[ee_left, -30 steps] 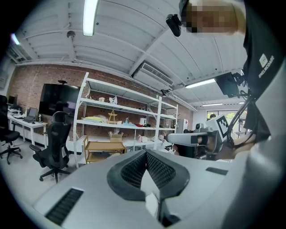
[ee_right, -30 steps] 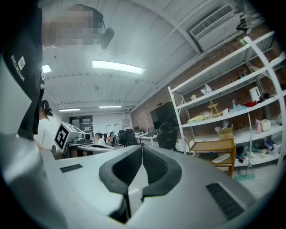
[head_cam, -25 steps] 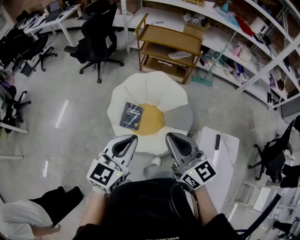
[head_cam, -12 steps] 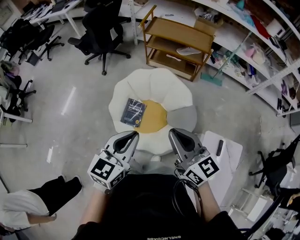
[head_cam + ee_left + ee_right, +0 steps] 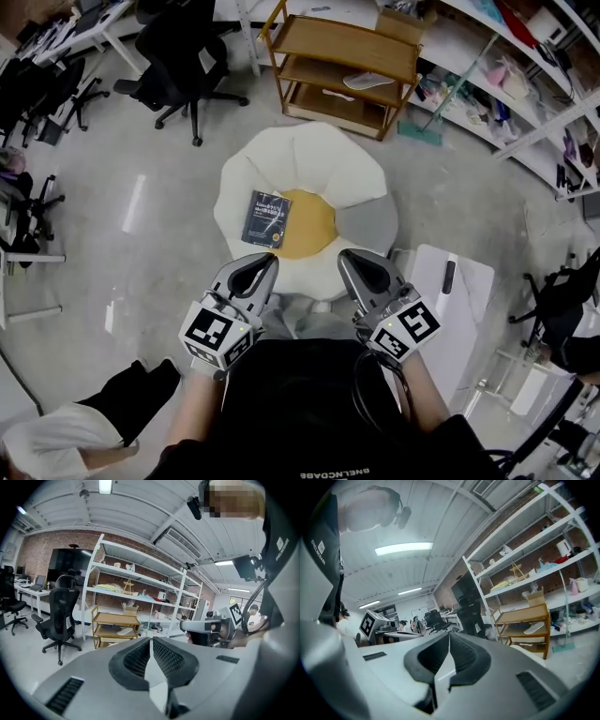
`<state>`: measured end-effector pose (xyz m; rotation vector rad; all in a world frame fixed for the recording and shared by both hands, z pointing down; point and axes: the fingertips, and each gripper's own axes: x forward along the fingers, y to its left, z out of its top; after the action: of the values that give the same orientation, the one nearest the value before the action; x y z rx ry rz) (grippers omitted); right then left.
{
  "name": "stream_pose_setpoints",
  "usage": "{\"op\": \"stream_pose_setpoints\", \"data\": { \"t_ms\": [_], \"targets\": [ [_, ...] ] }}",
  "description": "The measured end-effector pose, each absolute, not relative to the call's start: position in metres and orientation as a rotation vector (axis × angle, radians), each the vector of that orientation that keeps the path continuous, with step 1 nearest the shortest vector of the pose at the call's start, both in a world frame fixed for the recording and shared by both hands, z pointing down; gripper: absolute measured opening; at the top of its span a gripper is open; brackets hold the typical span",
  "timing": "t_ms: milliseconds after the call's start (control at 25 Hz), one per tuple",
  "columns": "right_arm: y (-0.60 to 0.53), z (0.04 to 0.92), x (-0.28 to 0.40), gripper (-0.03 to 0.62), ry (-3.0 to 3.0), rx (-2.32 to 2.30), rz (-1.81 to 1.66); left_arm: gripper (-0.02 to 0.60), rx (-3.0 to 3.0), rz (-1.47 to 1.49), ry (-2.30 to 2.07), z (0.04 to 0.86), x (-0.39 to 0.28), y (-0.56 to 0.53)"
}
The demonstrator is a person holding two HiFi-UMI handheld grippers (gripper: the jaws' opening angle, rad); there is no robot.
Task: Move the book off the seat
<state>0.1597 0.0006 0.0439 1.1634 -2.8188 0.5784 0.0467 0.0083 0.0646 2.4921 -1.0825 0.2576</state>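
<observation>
A dark blue book [image 5: 266,217] lies flat on the left side of a white flower-shaped seat [image 5: 305,164] with a yellow centre. My left gripper [image 5: 263,265] hovers just below the book at the seat's near edge, jaws shut and empty. My right gripper [image 5: 349,262] is level with it at the seat's near right, also shut with nothing held. In the left gripper view the jaws [image 5: 151,641] meet along a closed seam, and the right gripper [image 5: 206,626] shows beside it. The right gripper view shows its jaws [image 5: 448,637] pressed together; the book is not seen there.
A wooden shelf cart [image 5: 342,70] stands behind the seat. A black office chair [image 5: 178,61] is at the back left. White shelving [image 5: 525,84] runs along the right. A white side table [image 5: 450,291] with a dark remote [image 5: 447,276] sits to the right of the seat.
The view has shifted forward, so the seat and book lie closer to both grippers. The grippers hold the same spacing and stay shut.
</observation>
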Motion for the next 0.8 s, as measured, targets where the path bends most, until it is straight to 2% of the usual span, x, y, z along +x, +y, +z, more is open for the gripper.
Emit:
{"op": "stream_pose_setpoints", "data": {
  "t_ms": [360, 800],
  "targets": [
    [-0.033, 0.068, 0.129, 0.015, -2.703, 1.351, 0.645, 0.005, 2.445, 0.361, -0.954, 0.118, -0.007, -0.038],
    [-0.056, 0.112, 0.089, 0.015, -2.561, 1.476, 0.733, 0.013, 2.310, 0.495, -0.813, 0.222, -0.076, -0.078]
  ]
}}
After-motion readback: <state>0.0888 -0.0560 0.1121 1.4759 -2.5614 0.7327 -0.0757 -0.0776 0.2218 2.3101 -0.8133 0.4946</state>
